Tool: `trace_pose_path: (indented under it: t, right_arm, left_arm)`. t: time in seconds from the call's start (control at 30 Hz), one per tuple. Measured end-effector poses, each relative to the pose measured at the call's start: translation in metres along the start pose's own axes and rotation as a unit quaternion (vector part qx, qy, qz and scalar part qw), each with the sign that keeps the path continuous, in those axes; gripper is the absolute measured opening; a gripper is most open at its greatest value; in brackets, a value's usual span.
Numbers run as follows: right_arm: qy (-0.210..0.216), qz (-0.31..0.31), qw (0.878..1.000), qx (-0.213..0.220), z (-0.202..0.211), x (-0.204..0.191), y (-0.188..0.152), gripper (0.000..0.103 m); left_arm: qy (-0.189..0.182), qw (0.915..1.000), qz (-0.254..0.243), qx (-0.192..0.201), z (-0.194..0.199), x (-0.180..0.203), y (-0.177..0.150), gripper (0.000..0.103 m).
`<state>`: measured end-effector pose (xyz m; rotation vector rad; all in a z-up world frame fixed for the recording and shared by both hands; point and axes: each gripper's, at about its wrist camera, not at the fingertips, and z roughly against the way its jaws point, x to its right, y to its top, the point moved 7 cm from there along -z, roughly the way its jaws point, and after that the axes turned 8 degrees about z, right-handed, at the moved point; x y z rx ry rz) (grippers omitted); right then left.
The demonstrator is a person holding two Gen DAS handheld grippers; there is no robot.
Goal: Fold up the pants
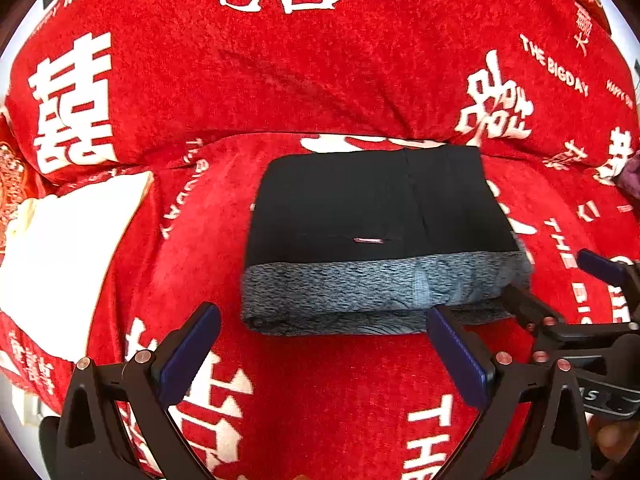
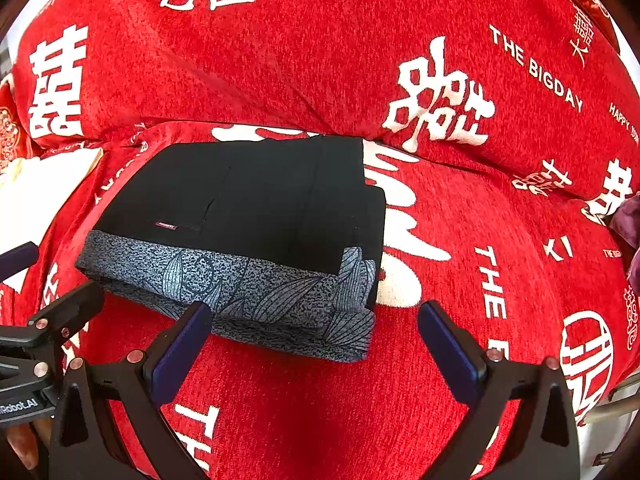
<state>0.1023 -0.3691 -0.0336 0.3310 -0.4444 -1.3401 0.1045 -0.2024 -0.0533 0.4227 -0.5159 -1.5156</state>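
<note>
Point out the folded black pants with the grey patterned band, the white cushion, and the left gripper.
Folded black pants with grey patterned band [image 2: 256, 196]: right wrist view, black top panel.
White cushion [image 1: 68, 256]: left wrist view, its flat face.
Left gripper [image 1: 324, 344]: left wrist view, midway between its open fingertips.

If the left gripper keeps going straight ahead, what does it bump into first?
Probably the folded pants. The left gripper is open and empty, and its grey patterned near edge lies straight ahead on the red cover. Depth is unclear; angled lower, it would meet the cover first.
</note>
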Motion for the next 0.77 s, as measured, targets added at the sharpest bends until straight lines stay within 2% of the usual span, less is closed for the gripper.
trace_pose_path:
  t: [0.07, 0.23, 0.47, 0.77]
  right_arm:
    - [0.001, -0.003, 1.0, 0.001, 0.0, 0.002, 0.0, 0.103]
    - [0.001, -0.004, 1.0, 0.001, -0.001, 0.004, 0.0, 0.103]
    - [-0.005, 0.0, 1.0, -0.009, -0.007, 0.007, -0.002, 0.103]
    - [-0.007, -0.001, 1.0, -0.019, -0.011, 0.01, -0.006, 0.103]
  left_arm:
    - [0.013, 0.9999, -0.001, 0.002, -0.001, -0.001, 0.0, 0.103]
    - [0.008, 1.0, 0.005, -0.001, -0.004, -0.002, -0.001, 0.103]
    - [-0.018, 0.9998, -0.005, -0.009, -0.009, 0.011, -0.002, 0.103]
    - [-0.03, 0.9993, -0.002, -0.021, -0.016, 0.013, -0.008, 0.103]
